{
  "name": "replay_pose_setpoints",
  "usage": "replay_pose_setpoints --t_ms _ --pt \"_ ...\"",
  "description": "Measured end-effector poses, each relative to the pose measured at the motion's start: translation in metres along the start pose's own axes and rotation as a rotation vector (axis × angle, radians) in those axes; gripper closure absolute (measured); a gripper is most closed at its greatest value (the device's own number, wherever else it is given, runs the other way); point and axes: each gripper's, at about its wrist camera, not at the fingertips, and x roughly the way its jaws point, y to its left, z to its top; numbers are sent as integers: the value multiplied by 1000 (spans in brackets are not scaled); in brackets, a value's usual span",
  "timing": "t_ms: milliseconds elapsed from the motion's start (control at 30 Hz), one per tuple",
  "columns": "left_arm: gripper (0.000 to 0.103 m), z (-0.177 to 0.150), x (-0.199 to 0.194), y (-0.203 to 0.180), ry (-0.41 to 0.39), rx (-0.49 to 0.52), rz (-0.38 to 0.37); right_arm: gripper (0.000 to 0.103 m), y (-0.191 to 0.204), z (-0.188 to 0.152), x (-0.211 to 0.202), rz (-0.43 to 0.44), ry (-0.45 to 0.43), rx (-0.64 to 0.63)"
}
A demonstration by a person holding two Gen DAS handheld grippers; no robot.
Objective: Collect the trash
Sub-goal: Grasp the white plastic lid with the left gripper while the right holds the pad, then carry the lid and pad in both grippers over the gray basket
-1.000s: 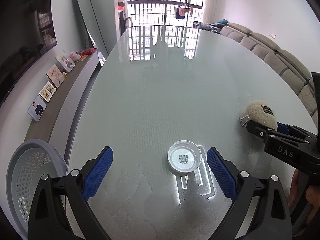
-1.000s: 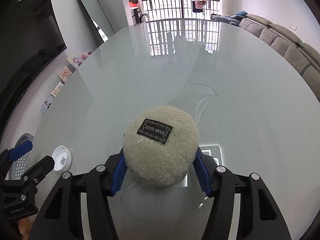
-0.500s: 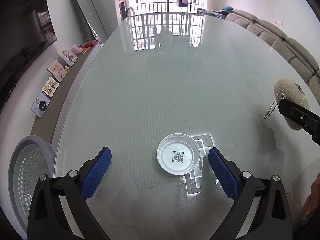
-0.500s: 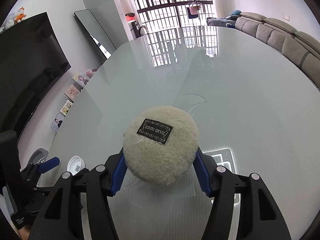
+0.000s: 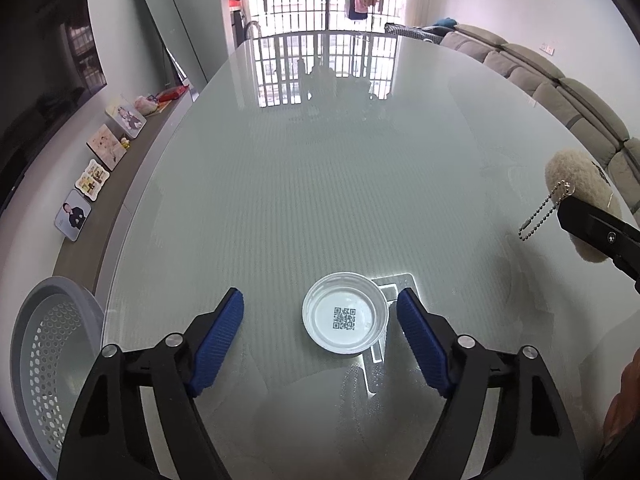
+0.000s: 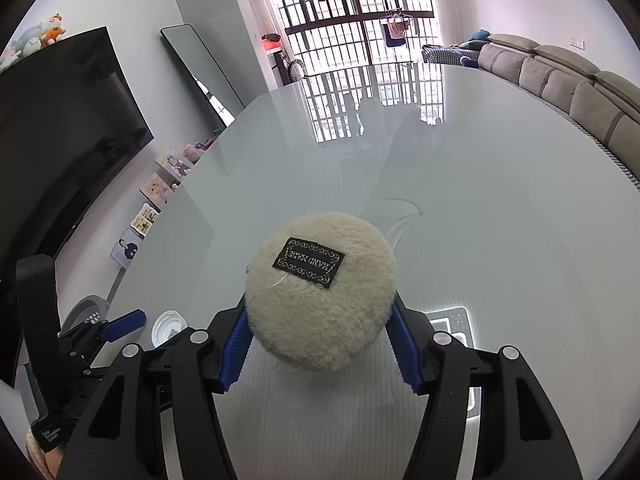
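My left gripper point(image 5: 320, 328) is spread wide and holds nothing. The two blue fingers point(image 5: 218, 340) stand on both sides of the small clear plastic lid point(image 5: 346, 318), which lies flat on the glass desk point(image 5: 320, 180) with its hollow side and a QR code sticker facing up. The lid is nearer to the right finger than to the left one and touches neither. I judge I keep this wide opening so that the fingers can come down around the rim, because such a flat, light thing gives only a thin edge to take.

My right gripper point(image 6: 318, 348) is closed on the round fluffy cream pouch point(image 6: 320, 296). The blue pads press its two sides, and the black label point(image 6: 309, 262) faces up toward the camera. In the left wrist view the pouch point(image 5: 576, 180) is lifted clear of the desk, and its ball chain point(image 5: 544, 216) hangs free. The soft pile gives way under the pads, so I think the grip is secure.

Beyond the left edge of the desk, low down, stands the grey perforated basket point(image 5: 44, 356). I take it for the place where the trash goes, and so both things are not yet collected.

Further away, small picture plaques point(image 5: 100, 176) stand along the low wall shelf.
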Motion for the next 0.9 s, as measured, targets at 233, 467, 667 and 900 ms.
replay_pose_setpoints --t_ms 233,467,667,900 --pt "64 -4 -7 -6 -25 25 -34 45 -1 -5 -2 -6 -8 1" --pt "64 -5 -11 -4 -21 9 -55 45 3 -8 2 -29 -5 8" --pt "64 -10 -27 5 -42 -14 -61 45 8 -16 1 -44 0 18" --pt "64 -23 -42 20 -49 -23 -29 45 32 -25 -5 -11 2 -7"
